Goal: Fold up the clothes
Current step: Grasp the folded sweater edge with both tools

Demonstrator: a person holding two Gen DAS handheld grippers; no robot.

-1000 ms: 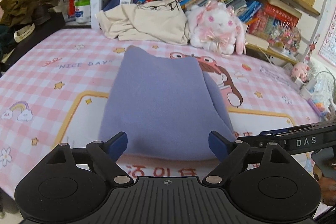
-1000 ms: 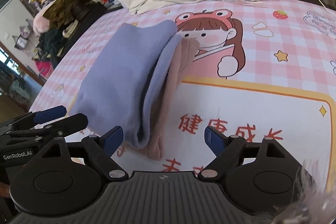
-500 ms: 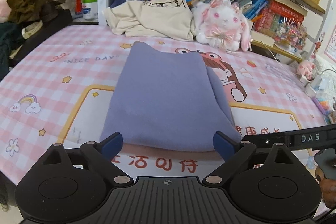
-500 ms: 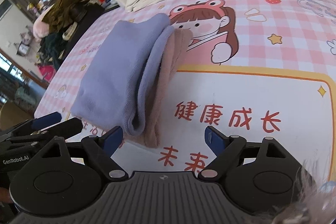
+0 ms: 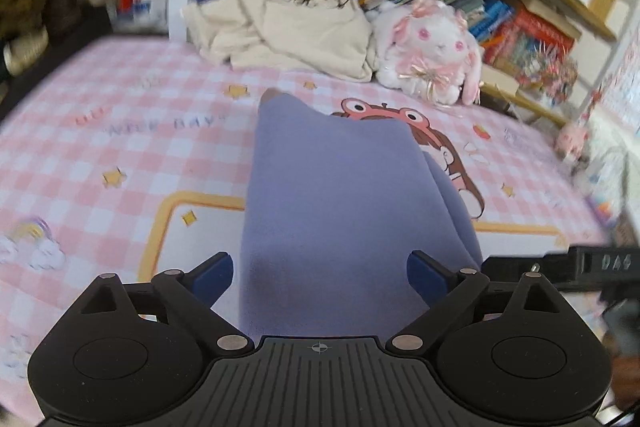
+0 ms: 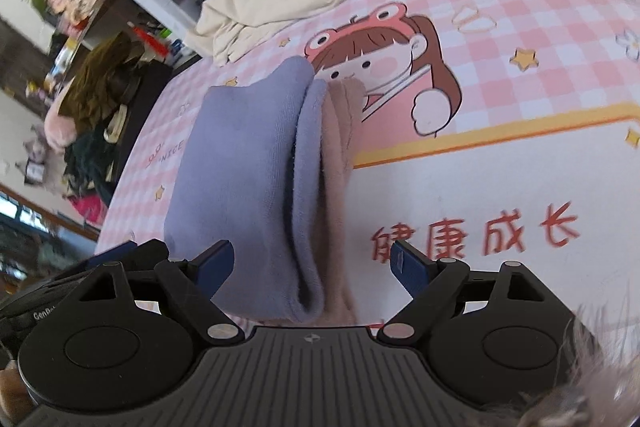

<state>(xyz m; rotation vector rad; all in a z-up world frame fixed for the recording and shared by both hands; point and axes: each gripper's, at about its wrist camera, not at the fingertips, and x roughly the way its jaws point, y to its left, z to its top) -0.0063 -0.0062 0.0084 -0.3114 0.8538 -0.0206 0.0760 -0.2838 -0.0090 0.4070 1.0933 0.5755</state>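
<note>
Folded lilac garment lying between two spread grippers on the pink checked table.

In the left wrist view, the left gripper (image 5: 320, 269) is hovering at the lower middle of the frame with its blue fingers (image 5: 210, 273) spread wide and gripping nothing, and the lilac garment (image 5: 340, 211) is lying in a tidy folded stack across the middle of the pink tablecloth (image 5: 120, 147). In the right wrist view, the right gripper (image 6: 312, 261) is likewise standing spread and empty at the lower middle, facing the stack's layered side, where a beige-pink layer (image 6: 340, 163) is peeking out at the right. The cloth is looking soft, thick, light and floppy, so I'd judge it needs pinching through all layers at a near corner or the rounded fold edge, both sides together. Whether more folding is coming, I cannot tell.
</note>
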